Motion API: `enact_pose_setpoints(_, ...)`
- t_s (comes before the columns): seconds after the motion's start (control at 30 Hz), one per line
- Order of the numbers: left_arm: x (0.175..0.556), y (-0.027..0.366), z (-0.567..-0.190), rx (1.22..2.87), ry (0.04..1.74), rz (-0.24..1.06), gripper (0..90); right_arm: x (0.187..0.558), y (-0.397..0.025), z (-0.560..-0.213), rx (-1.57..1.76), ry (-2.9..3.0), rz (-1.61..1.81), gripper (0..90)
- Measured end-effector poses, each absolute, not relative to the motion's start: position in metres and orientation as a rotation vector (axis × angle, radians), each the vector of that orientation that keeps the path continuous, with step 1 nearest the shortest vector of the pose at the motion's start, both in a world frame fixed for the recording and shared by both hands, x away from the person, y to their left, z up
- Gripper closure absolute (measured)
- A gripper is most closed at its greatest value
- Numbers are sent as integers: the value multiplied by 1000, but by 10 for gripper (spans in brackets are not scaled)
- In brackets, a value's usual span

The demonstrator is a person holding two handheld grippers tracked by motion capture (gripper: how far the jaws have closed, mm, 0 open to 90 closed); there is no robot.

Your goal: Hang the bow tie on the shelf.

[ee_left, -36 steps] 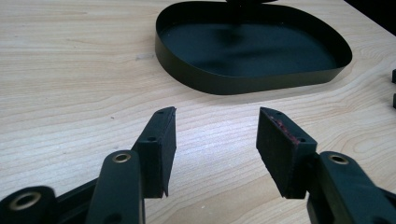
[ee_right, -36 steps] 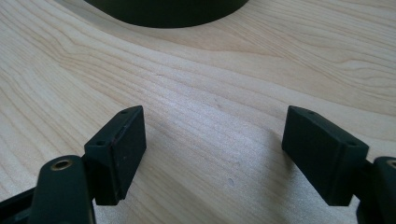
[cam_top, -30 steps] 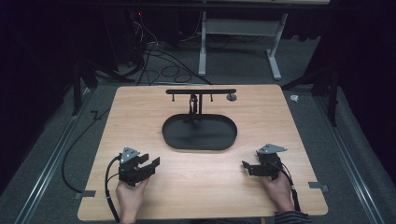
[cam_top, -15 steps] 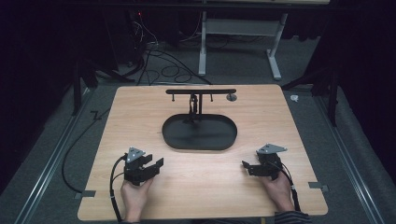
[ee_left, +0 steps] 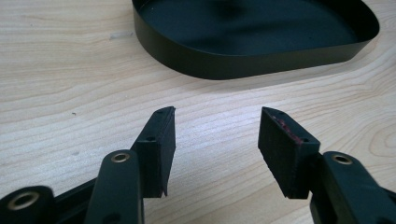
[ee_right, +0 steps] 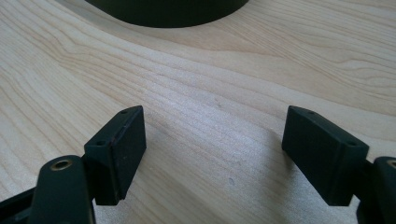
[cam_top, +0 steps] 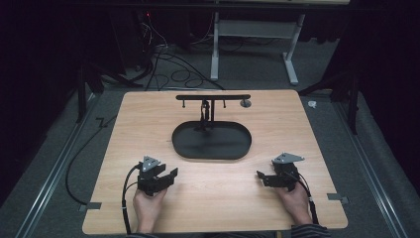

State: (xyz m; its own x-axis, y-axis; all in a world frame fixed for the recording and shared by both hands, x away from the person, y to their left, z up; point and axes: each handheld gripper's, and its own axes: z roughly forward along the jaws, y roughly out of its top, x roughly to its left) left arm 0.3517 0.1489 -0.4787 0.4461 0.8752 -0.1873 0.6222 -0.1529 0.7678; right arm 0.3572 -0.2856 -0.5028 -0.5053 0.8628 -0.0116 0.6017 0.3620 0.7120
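Wooden table (cam_top: 213, 198), light grain, bare near edge. Black oval tray (cam_top: 212, 140) at centre, shallow upright wall, matte, nothing visible inside; thin black T-shaped stand (cam_top: 213, 101) rising from its far end, small pegs hanging under the crossbar, something dark hung at the post, too small to name. Left gripper (cam_top: 171, 174) near front left, well short of tray, aimed up-right at it; jaws spread, nothing between, table grain seen through the gap in left gripper view (ee_left: 217, 140). Right gripper (cam_top: 259, 176) front right, pointing left, jaws spread wide, nothing held (ee_right: 212, 149). Step judged: start pose, no grasp yet, approach to tray pending. Next move likely calls for reaching forward, jaws kept apart to straddle the thin tray wall.
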Motion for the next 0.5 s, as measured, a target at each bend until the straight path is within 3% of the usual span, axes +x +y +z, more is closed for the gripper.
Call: enact_pose_setpoints(0.5,358,145,-490,1886,1292,396,463,357,-286,-503,1279,2244,930,228)
